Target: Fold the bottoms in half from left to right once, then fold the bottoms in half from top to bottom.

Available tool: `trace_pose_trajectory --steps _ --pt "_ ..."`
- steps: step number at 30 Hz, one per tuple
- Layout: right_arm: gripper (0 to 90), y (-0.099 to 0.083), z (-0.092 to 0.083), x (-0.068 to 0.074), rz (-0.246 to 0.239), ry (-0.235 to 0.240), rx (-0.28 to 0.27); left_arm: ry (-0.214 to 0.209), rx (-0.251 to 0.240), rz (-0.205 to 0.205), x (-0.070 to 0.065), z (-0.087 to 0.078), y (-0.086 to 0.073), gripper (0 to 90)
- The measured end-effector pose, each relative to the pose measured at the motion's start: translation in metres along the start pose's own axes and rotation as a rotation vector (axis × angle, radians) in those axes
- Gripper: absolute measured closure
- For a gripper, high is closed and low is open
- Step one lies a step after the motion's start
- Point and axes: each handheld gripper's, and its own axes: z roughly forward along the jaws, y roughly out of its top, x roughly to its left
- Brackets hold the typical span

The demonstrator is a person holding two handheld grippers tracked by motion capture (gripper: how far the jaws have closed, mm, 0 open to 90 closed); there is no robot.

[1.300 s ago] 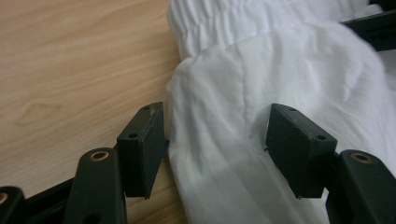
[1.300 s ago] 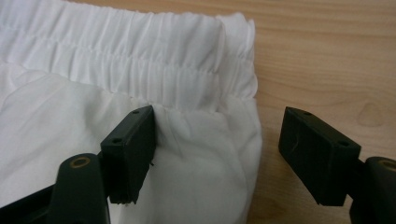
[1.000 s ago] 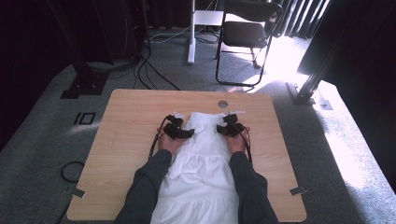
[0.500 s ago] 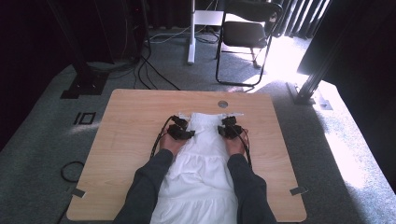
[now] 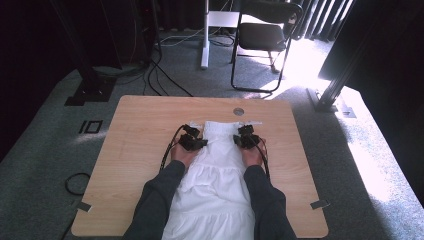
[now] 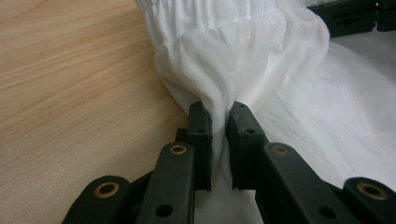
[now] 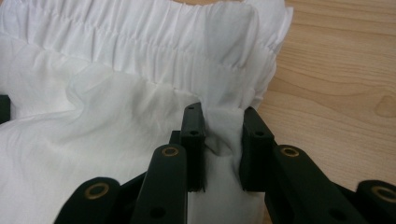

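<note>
A white, thin cotton garment with a gathered elastic band [image 5: 220, 165] lies flat along the middle of the pale wooden table [image 5: 140, 150], its ruffled band at the far end and its wide hem hanging toward the person's side. Each upper corner of it, just below the band, sits inside a gripper. The left gripper [image 6: 219, 119] has just been closing, and its black jaws now pinch a bunched fold of the white cloth between them, the fabric puffing up directly ahead of the tips. The right gripper [image 7: 219, 121] has also just been closing; its jaws stand a little wider, with a fold of cloth caught between them, the gathered band just beyond its tips and bare wood off to its outer side. From above, the left gripper [image 5: 192, 142] and right gripper [image 5: 246, 140] rest on the garment's two sides, dark grey sleeves [image 5: 155, 200] trailing back. Beyond the table stands a black folding chair [image 5: 262, 40] on grey carpet [image 5: 45, 150].
</note>
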Motion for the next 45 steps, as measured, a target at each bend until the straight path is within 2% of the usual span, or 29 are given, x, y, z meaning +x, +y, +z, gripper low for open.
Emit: trace_pose_trajectory --steps 6,9,12,16,21,25,29,30,31,34,39,40,42,45 --pt "75.8 0.000 0.000 0.000 -0.004 0.000 0.004 -0.026 0.006 -0.017 0.003 -0.001 0.000 84.0" --pt "78.8 0.000 0.000 0.000 -0.004 0.002 0.001 -0.081 0.002 -0.076 0.007 -0.001 -0.002 85.5" --pt "80.9 -0.002 0.000 -0.001 0.003 0.011 -0.015 -0.099 -0.010 -0.100 0.009 -0.001 -0.005 86.2" --pt "82.2 -0.004 -0.003 -0.003 0.008 0.025 -0.030 -0.082 -0.016 -0.070 0.007 -0.004 -0.003 87.1" --pt "82.6 0.002 -0.014 -0.005 -0.013 0.035 -0.061 -0.062 -0.060 -0.042 0.007 -0.018 0.005 87.5" --pt "82.7 0.011 -0.026 -0.005 -0.035 0.044 -0.099 -0.052 -0.117 -0.023 0.008 -0.032 0.016 87.5" --pt "82.7 0.022 -0.038 -0.005 -0.040 0.057 -0.141 -0.042 -0.146 -0.007 0.009 -0.044 0.028 87.5" --pt "82.8 0.026 -0.042 -0.005 -0.047 0.058 -0.155 -0.037 -0.171 0.001 0.009 -0.052 0.035 87.5" --pt "82.8 0.036 -0.053 -0.003 -0.060 0.063 -0.193 -0.031 -0.184 0.010 0.008 -0.058 0.040 87.5" --pt "82.8 0.049 -0.068 -0.003 -0.070 0.069 -0.239 -0.013 -0.242 0.045 0.006 -0.079 0.060 87.5" --pt "82.8 0.072 -0.097 0.000 -0.100 0.068 -0.324 -0.002 -0.297 0.083 0.002 -0.104 0.084 87.4" --pt "82.7 0.076 -0.102 0.001 -0.108 0.068 -0.336 0.001 -0.307 0.093 0.001 -0.108 0.086 87.4" --pt "82.7 0.079 -0.111 0.002 -0.123 0.070 -0.356 -0.019 -0.323 0.086 0.000 -0.114 0.086 87.4" --pt "82.7 0.077 -0.120 0.004 -0.142 0.084 -0.355 -0.022 -0.300 0.095 -0.003 -0.115 0.081 87.3"
